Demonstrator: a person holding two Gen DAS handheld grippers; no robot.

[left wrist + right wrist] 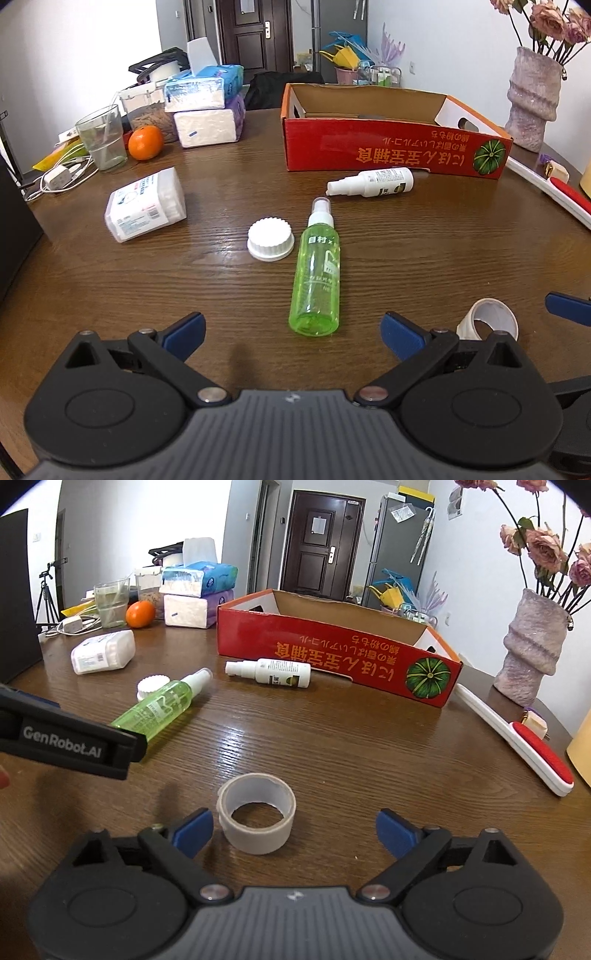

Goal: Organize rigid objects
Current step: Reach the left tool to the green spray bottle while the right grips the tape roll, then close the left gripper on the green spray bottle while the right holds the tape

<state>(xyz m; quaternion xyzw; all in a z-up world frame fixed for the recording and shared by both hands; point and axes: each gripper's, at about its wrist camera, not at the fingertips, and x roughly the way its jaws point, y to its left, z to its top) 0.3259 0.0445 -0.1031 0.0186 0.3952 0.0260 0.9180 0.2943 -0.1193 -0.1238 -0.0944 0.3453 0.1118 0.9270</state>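
A green spray bottle (317, 275) lies on the brown table just ahead of my open, empty left gripper (293, 330); it also shows in the right wrist view (162, 705). A white cap (270, 239) sits left of it. A white spray bottle (373, 181) lies in front of the red cardboard box (391, 146). A roll of tape (257, 812) lies between the fingers of my open right gripper (294, 829). A white cotton-swab box (146, 205) lies to the left.
Tissue packs (207, 107), a glass (101, 136), an orange (145, 142) and a charger with cables (61, 177) crowd the far left. A vase with flowers (532, 642) and a red lint brush (535, 757) are at the right.
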